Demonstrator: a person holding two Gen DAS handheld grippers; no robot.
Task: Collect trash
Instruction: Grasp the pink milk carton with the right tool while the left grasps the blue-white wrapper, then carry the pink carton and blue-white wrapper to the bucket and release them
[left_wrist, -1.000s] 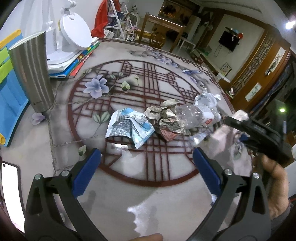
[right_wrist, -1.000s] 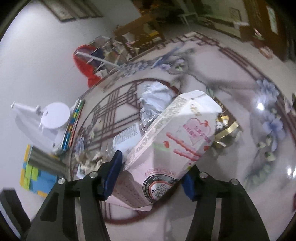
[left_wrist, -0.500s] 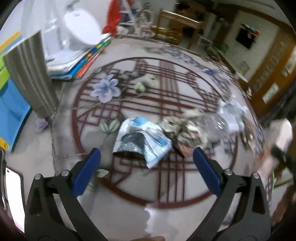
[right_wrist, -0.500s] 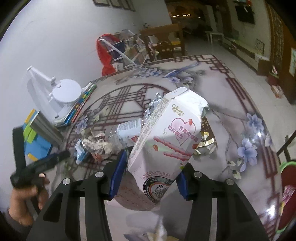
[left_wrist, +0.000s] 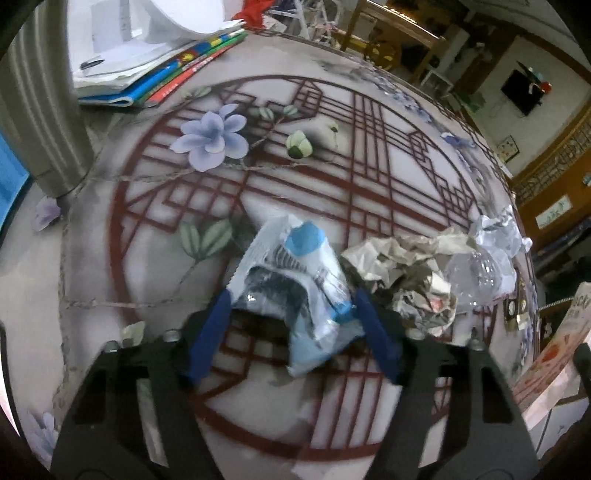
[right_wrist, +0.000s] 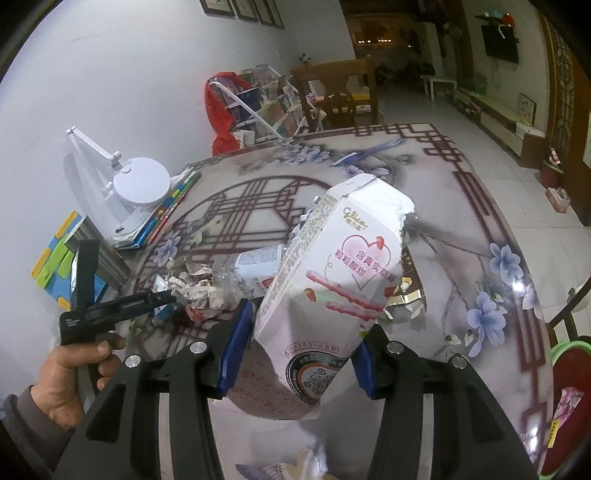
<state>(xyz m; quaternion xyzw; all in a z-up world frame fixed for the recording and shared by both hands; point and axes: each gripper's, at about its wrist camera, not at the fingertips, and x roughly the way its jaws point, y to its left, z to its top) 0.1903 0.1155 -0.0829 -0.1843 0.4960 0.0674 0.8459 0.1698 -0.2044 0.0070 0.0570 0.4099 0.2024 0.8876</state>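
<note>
A blue and white snack wrapper (left_wrist: 295, 266) lies on the patterned table (left_wrist: 332, 155). My left gripper (left_wrist: 290, 295) straddles it, jaws closing, and both blue pads meet its sides. To the wrapper's right sit crumpled paper (left_wrist: 406, 273) and a crushed clear plastic bottle (left_wrist: 480, 273). In the right wrist view, my right gripper (right_wrist: 303, 332) is shut on a pink and white snack box (right_wrist: 343, 266) held above the table. The box (left_wrist: 554, 350) also shows at the edge of the left wrist view. A hand holds the left gripper (right_wrist: 122, 306) low at the trash pile.
A ribbed metal cup (left_wrist: 37, 110) stands at the left, with stacked books (left_wrist: 166, 74) and a white desk lamp (right_wrist: 136, 184) behind it. Gold foil (right_wrist: 402, 302) lies behind the box. A wooden chair (right_wrist: 332, 92) stands past the table, and a green and red stool (right_wrist: 572, 406) at the right.
My left gripper dropped toward the wrapper and its wide jaws narrowed onto it. The right gripper rolled and rose a little, still holding the box.
</note>
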